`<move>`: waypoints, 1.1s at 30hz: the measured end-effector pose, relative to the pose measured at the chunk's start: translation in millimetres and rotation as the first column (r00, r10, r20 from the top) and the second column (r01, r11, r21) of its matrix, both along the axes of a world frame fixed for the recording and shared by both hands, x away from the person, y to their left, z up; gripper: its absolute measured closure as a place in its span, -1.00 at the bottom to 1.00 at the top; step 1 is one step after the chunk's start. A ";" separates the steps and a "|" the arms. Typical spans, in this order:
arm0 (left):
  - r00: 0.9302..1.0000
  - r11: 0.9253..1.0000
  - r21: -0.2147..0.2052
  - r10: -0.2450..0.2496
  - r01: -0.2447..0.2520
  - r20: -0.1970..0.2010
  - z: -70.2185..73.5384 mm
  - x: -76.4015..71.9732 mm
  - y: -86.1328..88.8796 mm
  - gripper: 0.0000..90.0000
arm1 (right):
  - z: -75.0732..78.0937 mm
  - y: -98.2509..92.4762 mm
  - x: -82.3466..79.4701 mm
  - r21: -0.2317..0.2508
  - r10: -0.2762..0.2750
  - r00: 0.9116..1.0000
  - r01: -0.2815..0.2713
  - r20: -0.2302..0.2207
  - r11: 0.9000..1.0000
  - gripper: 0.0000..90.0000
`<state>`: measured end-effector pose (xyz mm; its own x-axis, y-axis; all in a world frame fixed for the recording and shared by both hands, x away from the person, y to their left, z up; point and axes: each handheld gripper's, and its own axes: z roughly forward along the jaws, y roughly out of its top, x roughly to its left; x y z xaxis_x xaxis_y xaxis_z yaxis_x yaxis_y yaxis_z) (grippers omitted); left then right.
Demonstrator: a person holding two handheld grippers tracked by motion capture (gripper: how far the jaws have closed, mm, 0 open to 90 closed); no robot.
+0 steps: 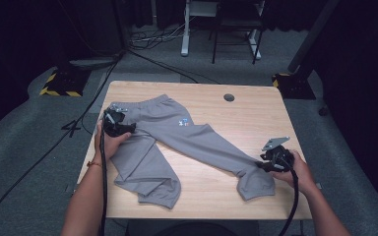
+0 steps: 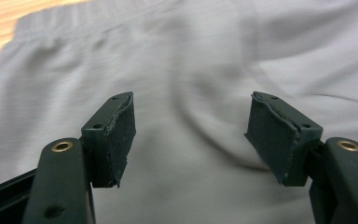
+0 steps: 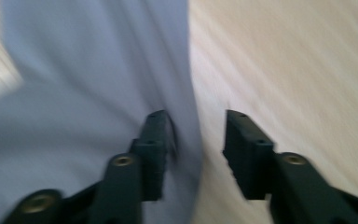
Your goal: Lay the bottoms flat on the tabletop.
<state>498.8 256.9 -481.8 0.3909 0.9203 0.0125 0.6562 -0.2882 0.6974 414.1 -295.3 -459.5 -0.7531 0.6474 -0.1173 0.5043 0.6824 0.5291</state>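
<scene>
A pair of grey sweatpants (image 1: pixel 177 142) lies spread on the wooden table (image 1: pixel 256 118), one leg running toward the near right corner, the other bunched and half-doubled near the near left edge, the waistband up by the far left corner; the work in hand looks like laying the garment out or folding it, at the stage where each end gets taken up. Nearest, the right gripper (image 1: pixel 262 166) sits at the cuff of the long leg beside the right edge; in the right gripper view its jaws stand apart, one over the cloth's edge and the other over bare wood, nothing pinched, so it is unclenched and grips nothing. Farther off, the left gripper (image 1: pixel 123 129) hovers over the waistband end; in the left gripper view its jaws gape wide above rumpled fabric, pads (image 2: pixel 121 135) clear of it. The next move probably calls for each claw to close on a single fold before any lifting; a shallow bite at the cuff could slip.
</scene>
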 end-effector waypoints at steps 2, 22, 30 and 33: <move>0.999 0.999 -0.005 -0.046 0.046 0.007 1.3 -18.1 -5.0 -0.32 | 4.4 12.7 7.0 0.045 0.013 0.999 -0.015 0.040 0.999 0.06; 0.972 0.971 -0.050 -0.233 0.233 -0.012 -20.4 -54.9 -26.2 -0.53 | -27.2 165.7 122.3 0.142 0.082 0.995 -0.088 0.051 0.986 0.08; 0.966 0.965 -0.051 -0.259 0.258 -0.014 -20.3 -17.3 -53.6 -0.52 | -26.6 137.9 129.9 0.167 -0.003 1.000 -0.001 0.023 0.986 0.38; 0.958 0.956 -0.056 -0.288 0.286 -0.012 -20.3 -0.6 -71.6 -0.52 | -24.9 112.1 131.0 0.142 -0.060 0.998 0.056 0.027 0.988 0.37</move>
